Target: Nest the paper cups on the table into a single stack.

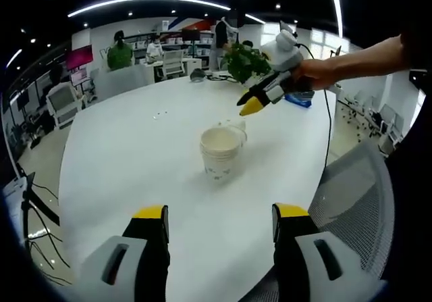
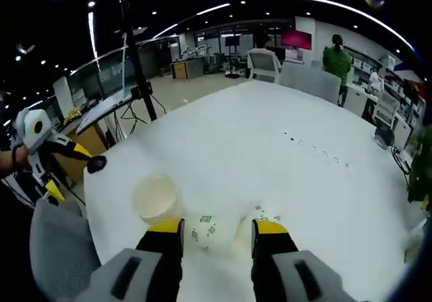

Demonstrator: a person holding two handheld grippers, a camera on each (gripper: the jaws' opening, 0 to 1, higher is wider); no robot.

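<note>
A short stack of white paper cups (image 1: 221, 153) with a green print stands on the white table (image 1: 135, 146), a second rim leaning behind its right side. My left gripper (image 1: 221, 213) is open and low, short of the stack, nothing between its jaws. A hand holds my right gripper (image 1: 251, 105) in the air beyond and above the cups. In the right gripper view its jaws stand apart, gripper (image 2: 217, 228) open, looking down on an upright cup (image 2: 156, 197) and printed cups (image 2: 208, 233) below. The left gripper (image 2: 64, 170) is at the far left.
A grey mesh chair (image 1: 354, 194) stands at the table's right edge, another chair back (image 2: 57, 248) at the near side. A potted plant (image 1: 244, 60) and a blue object (image 1: 298, 100) sit on the far part. People work at desks in the background.
</note>
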